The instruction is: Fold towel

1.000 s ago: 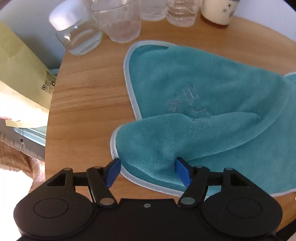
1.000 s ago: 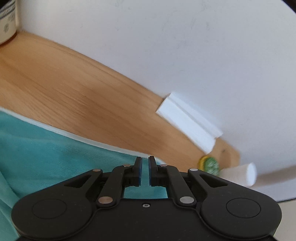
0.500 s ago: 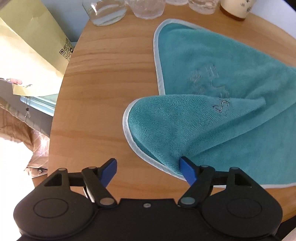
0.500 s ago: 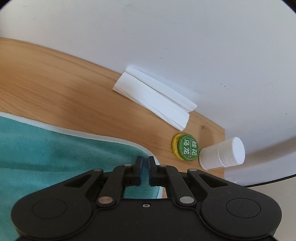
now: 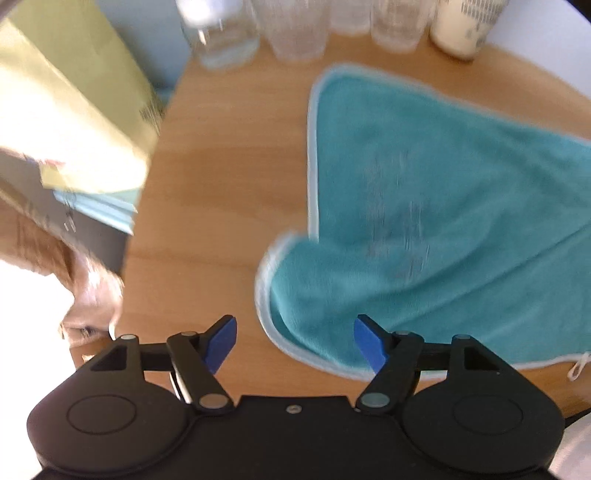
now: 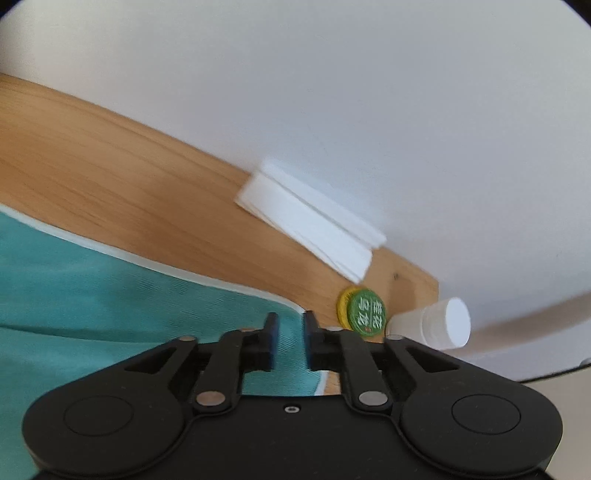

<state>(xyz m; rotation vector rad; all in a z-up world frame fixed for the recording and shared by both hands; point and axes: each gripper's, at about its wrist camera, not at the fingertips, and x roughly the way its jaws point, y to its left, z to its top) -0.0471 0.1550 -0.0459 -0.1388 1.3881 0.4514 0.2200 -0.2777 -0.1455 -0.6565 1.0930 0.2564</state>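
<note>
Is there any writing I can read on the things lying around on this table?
"桂花": on the green round lid; its other characters are too blurred.
Dark print on the cream-coloured jar: too blurred to read.
Embroidery on the teal towel: motion-blurred, unreadable.
Print on the yellow paper bag: unreadable.

towel [image 5: 424,229] embroidery blurred, glasses [image 5: 295,29] cropped by top edge
</note>
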